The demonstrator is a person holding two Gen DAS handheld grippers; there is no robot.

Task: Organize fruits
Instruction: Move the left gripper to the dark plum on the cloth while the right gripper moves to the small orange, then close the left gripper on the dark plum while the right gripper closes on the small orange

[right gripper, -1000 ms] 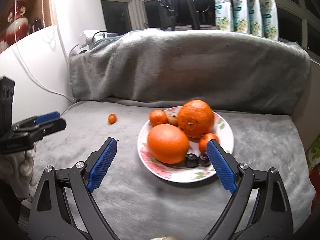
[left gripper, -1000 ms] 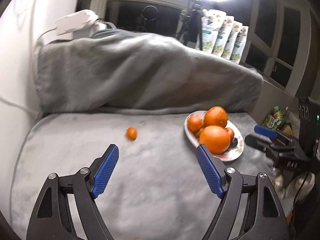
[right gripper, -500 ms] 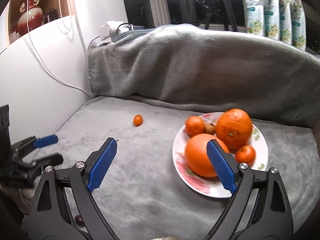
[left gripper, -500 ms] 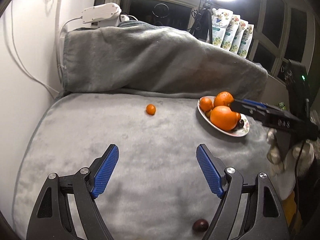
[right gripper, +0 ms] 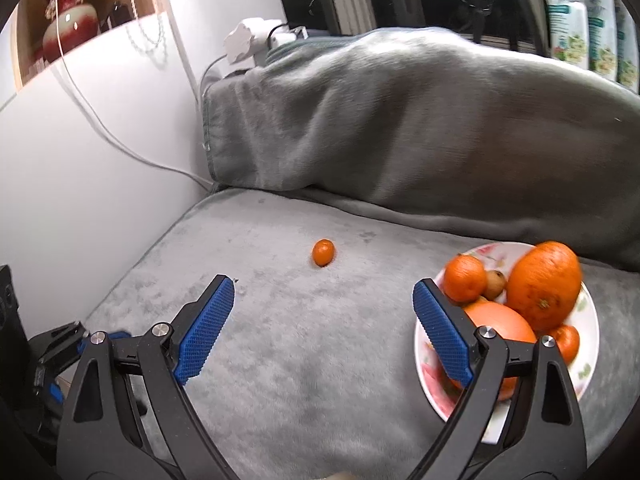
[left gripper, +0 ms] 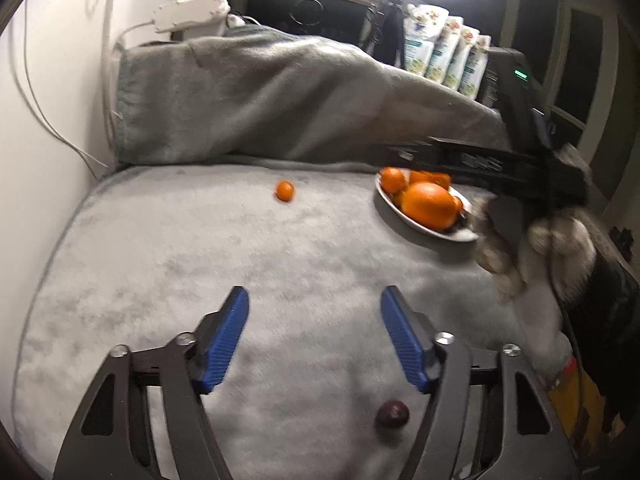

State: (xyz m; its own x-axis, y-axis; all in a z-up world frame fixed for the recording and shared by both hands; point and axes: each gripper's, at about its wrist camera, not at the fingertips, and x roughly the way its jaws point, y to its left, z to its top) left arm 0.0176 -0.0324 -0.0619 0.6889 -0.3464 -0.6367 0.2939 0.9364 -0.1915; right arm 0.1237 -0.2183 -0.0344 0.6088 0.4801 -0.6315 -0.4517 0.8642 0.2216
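Observation:
A white flowered plate (right gripper: 588, 380) (left gripper: 388, 204) carries big oranges (right gripper: 544, 288) (left gripper: 430, 205), smaller tangerines and dark fruits. One small orange fruit (right gripper: 323, 252) (left gripper: 285, 191) lies alone on the grey blanket, far ahead of both grippers. A dark round fruit (left gripper: 392, 414) rests on the blanket close below my left gripper (left gripper: 314, 312), behind its blue pads; its jaws are closing with nothing between them. My right gripper (right gripper: 324, 300) stands open and empty, its right finger in front of the plate; in the left wrist view it reaches over the plate, held by a gloved hand (left gripper: 540, 248).
A grey blanket (right gripper: 320, 360) covers the seat and the raised backrest (right gripper: 420, 120). A white wall (right gripper: 80, 160) with cables runs along the left. Packets (left gripper: 444, 52) line the window sill behind. A vase (right gripper: 68, 28) stands on a shelf at upper left.
Both views have swung left and drawn back; the plate sits further right. The left jaws have narrowed. The dark fruit shows nearer the left gripper. The right gripper now hangs over the plate.

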